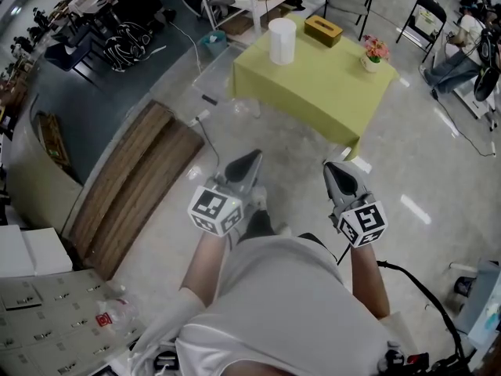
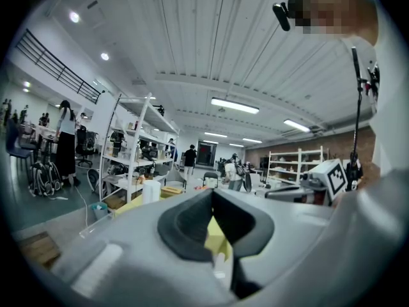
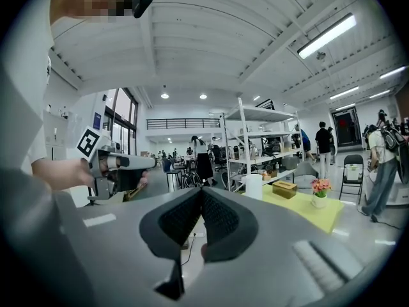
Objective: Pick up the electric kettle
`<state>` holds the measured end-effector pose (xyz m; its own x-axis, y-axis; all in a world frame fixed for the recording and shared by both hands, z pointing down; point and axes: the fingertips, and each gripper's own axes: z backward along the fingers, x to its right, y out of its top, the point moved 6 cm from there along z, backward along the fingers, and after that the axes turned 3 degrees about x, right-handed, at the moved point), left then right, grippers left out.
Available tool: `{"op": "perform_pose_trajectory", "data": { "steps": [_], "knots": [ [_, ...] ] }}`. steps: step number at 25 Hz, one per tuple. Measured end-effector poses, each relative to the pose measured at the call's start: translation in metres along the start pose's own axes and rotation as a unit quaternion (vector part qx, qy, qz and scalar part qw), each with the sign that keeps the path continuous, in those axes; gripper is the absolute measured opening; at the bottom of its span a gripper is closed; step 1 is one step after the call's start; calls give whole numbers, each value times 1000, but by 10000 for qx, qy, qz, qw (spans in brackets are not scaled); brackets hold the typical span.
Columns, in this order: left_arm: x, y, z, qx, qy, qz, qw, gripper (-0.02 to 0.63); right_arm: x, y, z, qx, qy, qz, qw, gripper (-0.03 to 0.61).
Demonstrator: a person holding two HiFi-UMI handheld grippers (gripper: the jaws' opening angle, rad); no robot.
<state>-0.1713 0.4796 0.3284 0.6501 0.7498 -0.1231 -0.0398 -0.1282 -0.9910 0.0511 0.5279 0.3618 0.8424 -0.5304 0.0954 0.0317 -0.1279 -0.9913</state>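
A tall white cylinder [image 1: 282, 41], probably the kettle, stands at the far side of a table with a yellow-green cloth [image 1: 313, 92]. It also shows small in the left gripper view [image 2: 151, 191] and the right gripper view [image 3: 254, 186]. A person holds both grippers level at waist height, well short of the table. My left gripper [image 1: 254, 158] is shut with nothing in it, its tips meeting [image 2: 212, 194]. My right gripper [image 1: 329, 168] is likewise shut and empty [image 3: 202, 192].
A tan tissue box [image 1: 323, 30] and a small flower pot [image 1: 373, 54] share the table. Wooden boards [image 1: 133, 178] lie on the floor at left, with a clear box [image 1: 213, 75] and a cable near the table. Shelves, chairs and people stand farther back.
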Motion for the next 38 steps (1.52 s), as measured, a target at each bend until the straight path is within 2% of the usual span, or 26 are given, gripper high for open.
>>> {"op": "perform_pose_trajectory", "data": {
  "steps": [17,29,38],
  "knots": [
    [-72,1,-58,-121,-177,33,9998,3,40,6,-71,-99,-147,27,9998,3],
    [-157,15,-108,-173,-342,46,9993,3,73,21,-156,-162,-318,20,9994,4],
    [-217,26,-141,-279,-648,79,9975,3,88,36,-220,-166,-457,61,9988,3]
  ]
}}
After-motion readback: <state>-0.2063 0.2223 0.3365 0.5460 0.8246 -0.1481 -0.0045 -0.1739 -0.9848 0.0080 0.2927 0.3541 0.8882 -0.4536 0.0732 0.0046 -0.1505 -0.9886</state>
